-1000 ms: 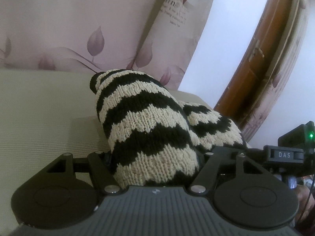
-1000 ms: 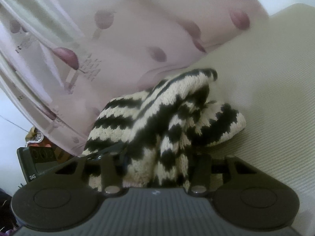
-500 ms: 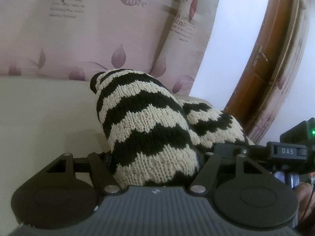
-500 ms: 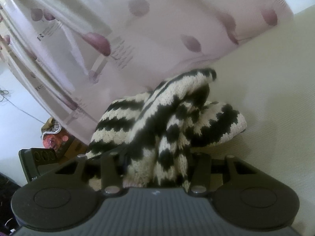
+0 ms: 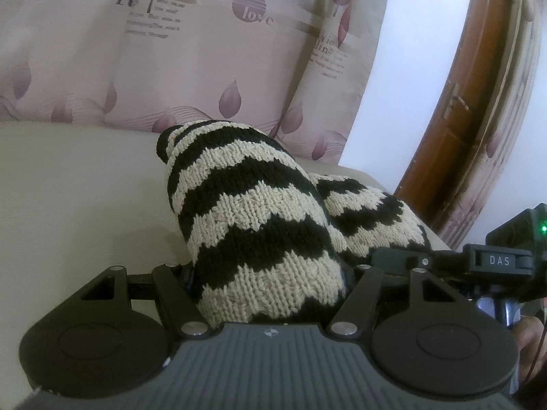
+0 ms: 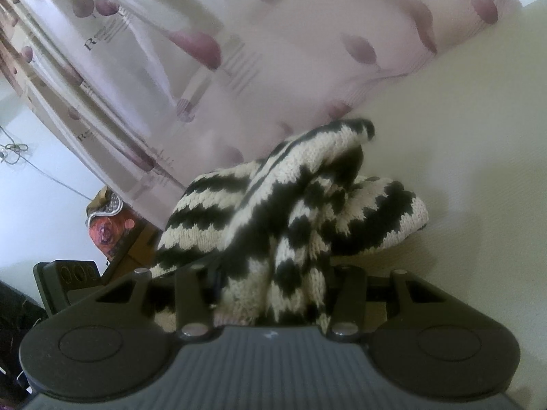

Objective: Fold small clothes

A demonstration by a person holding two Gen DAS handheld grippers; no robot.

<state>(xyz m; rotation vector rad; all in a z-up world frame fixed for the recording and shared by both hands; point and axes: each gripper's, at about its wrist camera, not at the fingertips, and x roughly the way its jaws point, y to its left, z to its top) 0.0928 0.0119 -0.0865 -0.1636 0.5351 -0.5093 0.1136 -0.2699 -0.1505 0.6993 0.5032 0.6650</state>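
- Nearest to me, the left gripper [image 5: 270, 283] has its two black fingers clamped on the near edge of a black-and-cream zigzag knit garment [image 5: 253, 225]; the wool bulges up thick between them and hides the fingertips.
- The right gripper [image 6: 270, 294] grips the same knit garment [image 6: 283, 212] in the same way, its fingers pressed in on a bunched fold of the wool.
- In the left wrist view the right gripper's body, marked "DAS" with a green light, shows at the right edge, just beside the knit.
- In the right wrist view the other tool shows at the lower left as a dark block, close against the garment's left side.
- The garment is humped up between the two tools, lifted at the near edge, with its far part drooping towards a cream ribbed mattress [image 5: 78, 184]; I cannot tell how much of it rests there.
- Its right-hand lobe, seen from the right wrist, lies on or just above the cream surface [image 6: 478, 136].
- Beyond the knit hangs a pink curtain [image 5: 171, 68] printed with mauve leaves and lettering, including "love".
- To the far right stands a brown wooden door frame [image 5: 454, 109] against a white wall [image 5: 403, 51].
- Low at the far left of the right wrist view there is a red patterned bundle [image 6: 109, 229], too blurred to name.
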